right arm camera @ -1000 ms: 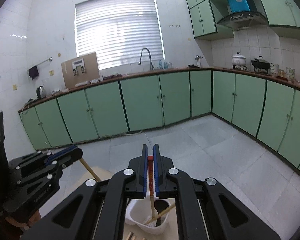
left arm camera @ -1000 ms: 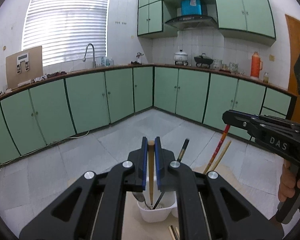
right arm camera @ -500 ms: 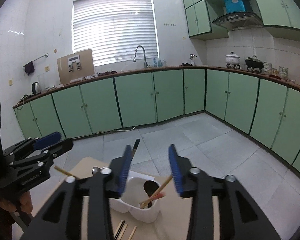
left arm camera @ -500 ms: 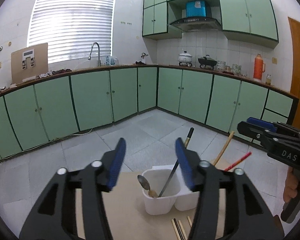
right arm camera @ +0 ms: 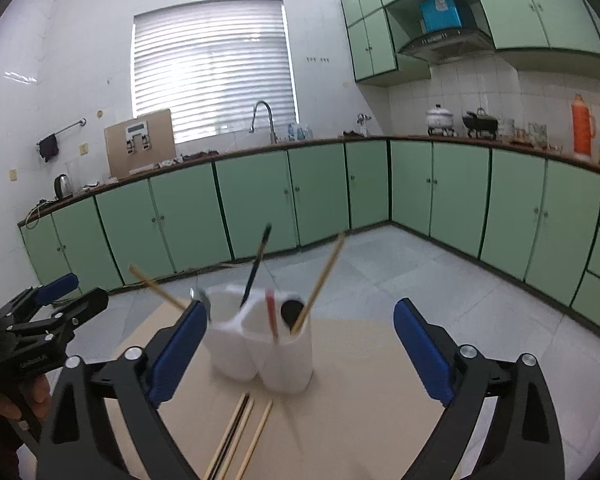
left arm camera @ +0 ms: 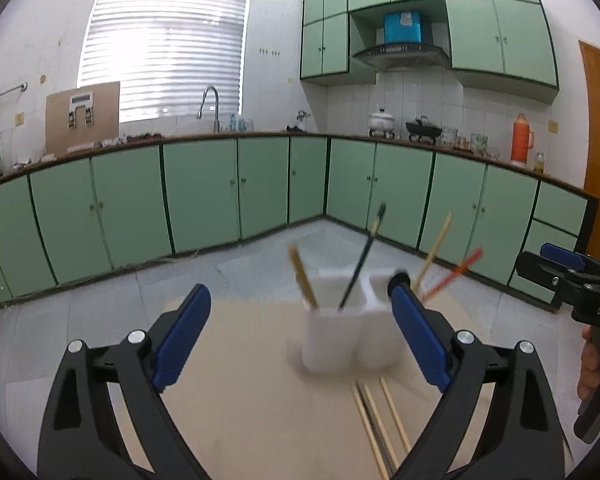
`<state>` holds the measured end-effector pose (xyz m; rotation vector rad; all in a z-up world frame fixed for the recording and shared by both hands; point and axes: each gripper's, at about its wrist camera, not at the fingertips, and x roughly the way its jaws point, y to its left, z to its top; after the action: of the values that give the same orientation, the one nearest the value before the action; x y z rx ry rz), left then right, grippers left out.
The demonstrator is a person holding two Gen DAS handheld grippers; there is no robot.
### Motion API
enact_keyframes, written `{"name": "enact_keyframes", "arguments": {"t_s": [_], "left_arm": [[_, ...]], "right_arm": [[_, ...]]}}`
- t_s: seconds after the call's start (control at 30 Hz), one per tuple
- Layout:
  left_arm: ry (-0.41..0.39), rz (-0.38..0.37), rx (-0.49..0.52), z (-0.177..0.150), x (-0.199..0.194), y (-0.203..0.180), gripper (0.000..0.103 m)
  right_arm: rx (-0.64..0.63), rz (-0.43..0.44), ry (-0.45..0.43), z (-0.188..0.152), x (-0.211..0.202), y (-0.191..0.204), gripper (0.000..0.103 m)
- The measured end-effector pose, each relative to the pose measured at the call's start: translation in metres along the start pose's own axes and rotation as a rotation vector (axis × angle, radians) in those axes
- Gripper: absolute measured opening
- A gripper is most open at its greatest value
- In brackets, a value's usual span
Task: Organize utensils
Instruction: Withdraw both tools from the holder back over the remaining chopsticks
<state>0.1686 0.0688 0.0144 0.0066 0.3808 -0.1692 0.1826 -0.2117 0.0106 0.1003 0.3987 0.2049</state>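
Observation:
A white two-compartment holder [left arm camera: 340, 340] [right arm camera: 260, 352] stands on the beige table [left arm camera: 240, 380]. A wooden chopstick [left arm camera: 302, 276] and a black one [left arm camera: 360, 264] lean in one cup. Another wooden chopstick [left arm camera: 434, 252] and a red one [left arm camera: 456, 272] lean in the other. My left gripper [left arm camera: 300, 320] has its jaws opening wide, with the holder ahead of them and nothing pressed. The jaws of my right gripper [right arm camera: 300, 340] are opening too and grip nothing. Several loose chopsticks [left arm camera: 376, 420] [right arm camera: 240, 432] lie on the table in front of the holder.
In the left wrist view the right gripper [left arm camera: 572, 280] shows at the right edge, held by a hand. The left gripper [right arm camera: 40, 320] shows at the left edge of the right wrist view. Green cabinets [left arm camera: 204, 196] and tiled floor lie beyond the table's far edge.
Both grippers were shut on a chopstick over the holder, the left on a wooden one, the right on a red one. They opened, the chopsticks dropped into the cups, and both grippers drew back and lower.

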Motion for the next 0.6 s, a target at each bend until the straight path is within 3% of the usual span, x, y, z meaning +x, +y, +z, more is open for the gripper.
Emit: {"name": "enact_keyframes", "arguments": {"t_s": [0.33, 0.6], "left_arm": [[0.181, 0.022, 0.022, -0.082, -0.013, 0.002, 0.090], [0.264, 0.054, 0.031, -0.125, -0.021, 0.004, 0.090]], "right_arm": [[0.049, -0.053, 0.160, -0.091, -0.010, 0.004, 0.097], [0.066, -0.065, 0.269, -0.145, -0.020, 0.018, 0.096]]}}
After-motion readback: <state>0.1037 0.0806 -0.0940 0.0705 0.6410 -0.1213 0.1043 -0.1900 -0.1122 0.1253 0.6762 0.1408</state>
